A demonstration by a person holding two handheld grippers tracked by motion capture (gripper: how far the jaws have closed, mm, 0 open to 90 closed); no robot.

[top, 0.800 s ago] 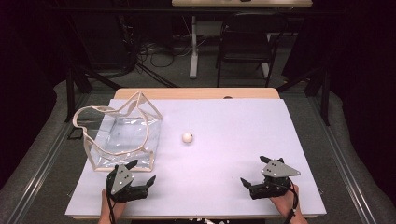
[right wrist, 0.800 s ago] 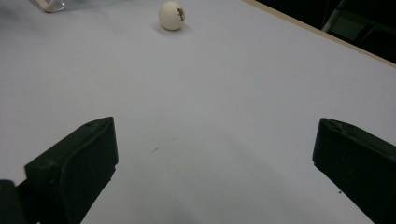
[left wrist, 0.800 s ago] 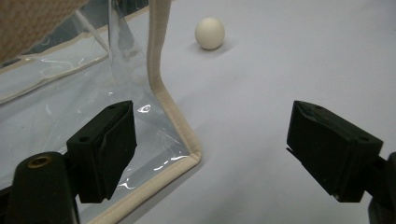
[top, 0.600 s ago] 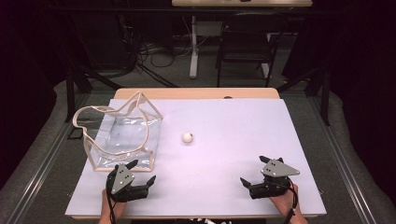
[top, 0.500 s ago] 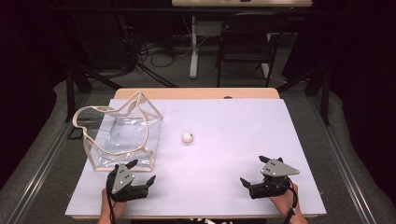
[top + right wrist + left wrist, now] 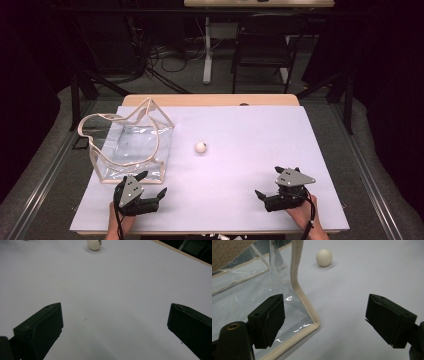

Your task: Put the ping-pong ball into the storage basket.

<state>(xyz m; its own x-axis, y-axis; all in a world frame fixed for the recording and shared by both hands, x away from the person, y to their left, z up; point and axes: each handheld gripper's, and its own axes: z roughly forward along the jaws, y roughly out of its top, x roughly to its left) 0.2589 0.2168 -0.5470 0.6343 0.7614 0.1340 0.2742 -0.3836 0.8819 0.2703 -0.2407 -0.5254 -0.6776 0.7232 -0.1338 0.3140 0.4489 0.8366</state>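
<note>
Both left gripper (image 6: 151, 191) and right gripper (image 6: 274, 188) spread, empty (near edge); ping-pong ball (image 6: 201, 147) may roll if nudged, clear bag (image 6: 131, 145) flops.

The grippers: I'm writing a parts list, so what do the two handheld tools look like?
Both are black. The left claw and the right claw each carry a grey three-cornered plate with small dark dots on top. A thin black cable trails from each back along the person's hand. In the gripper views, each jaw ends in a blocky, matte black pad, wedge-shaped at the tip, with small screw holes.
</note>
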